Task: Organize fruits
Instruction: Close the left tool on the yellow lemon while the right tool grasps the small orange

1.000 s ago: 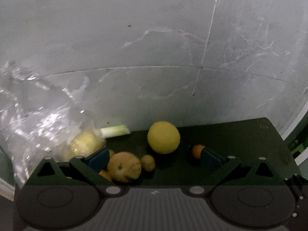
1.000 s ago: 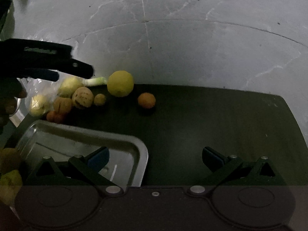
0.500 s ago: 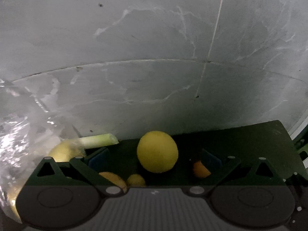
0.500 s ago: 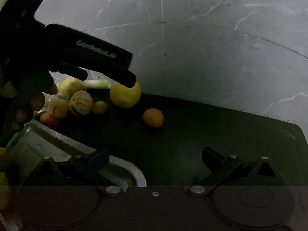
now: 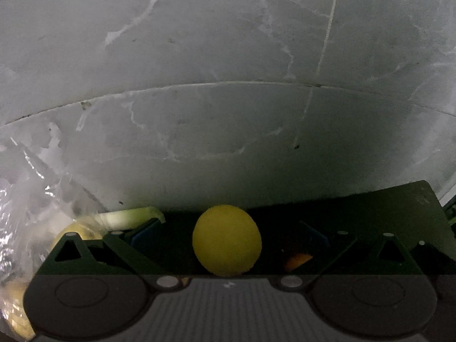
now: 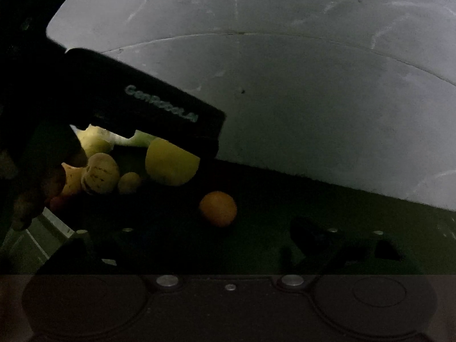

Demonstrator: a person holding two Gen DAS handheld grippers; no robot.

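The left claw has come forward over the dark bench since a second ago, and the large yellow fruit that then lay ahead of its tips now sits between its two fingers, spread wide, with a gap on each side and no contact showing. The small orange lies low beside the right finger, half hidden behind it. The speckled fruit and the little yellow one seen earlier by the left finger have dropped out of the left wrist view. A pale green stalk and a clear plastic bag with a yellowish fruit in it lie to the left of the claw.

In the right wrist view the left claw's black body covers more of the scene than before and overlaps the top of the yellow fruit. The right claw is spread wide and holds nothing; the orange is just ahead, between its tips. The metal tray, earlier broad under its left finger, is now a sliver at the left edge. The speckled fruit sits left of the yellow one.
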